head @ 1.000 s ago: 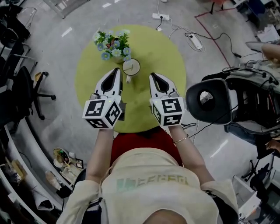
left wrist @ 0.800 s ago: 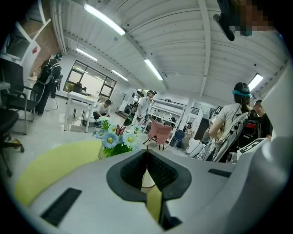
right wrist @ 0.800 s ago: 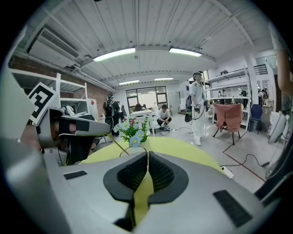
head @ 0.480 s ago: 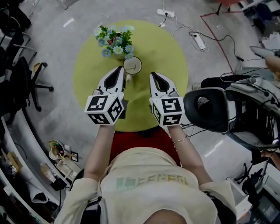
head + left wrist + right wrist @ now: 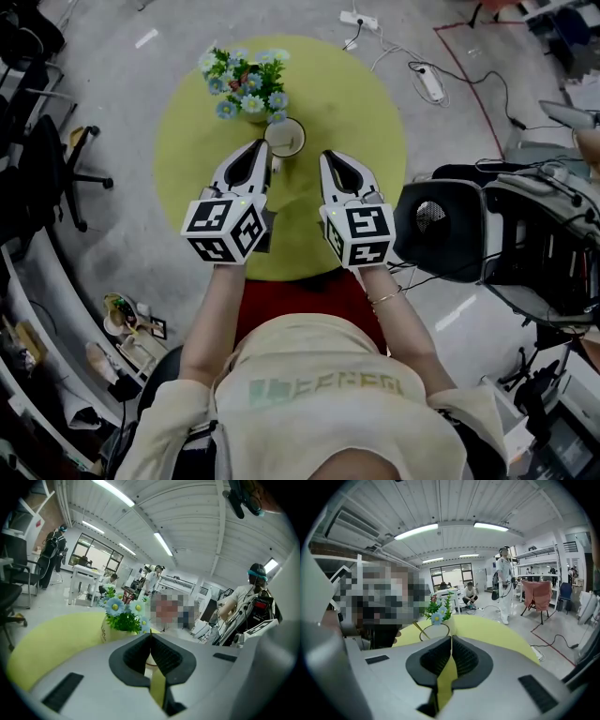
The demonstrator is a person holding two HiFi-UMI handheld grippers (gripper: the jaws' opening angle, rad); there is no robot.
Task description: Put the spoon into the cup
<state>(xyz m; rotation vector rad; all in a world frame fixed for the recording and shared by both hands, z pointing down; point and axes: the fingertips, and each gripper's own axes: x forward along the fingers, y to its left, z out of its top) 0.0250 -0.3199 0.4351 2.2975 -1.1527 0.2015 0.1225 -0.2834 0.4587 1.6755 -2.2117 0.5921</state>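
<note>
Little change is noted: the left tool (image 5: 253,150) and right tool (image 5: 328,159) are kept closed, empty, over the desk's (image 5: 361,103) middle. The spoon (image 5: 420,630) is seen leaning inside the cup (image 5: 285,139) near the far edge; task judged complete.

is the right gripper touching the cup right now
Apart. The head view shows a strip of bare yellow table between the tip of the right gripper and the cup.
</note>
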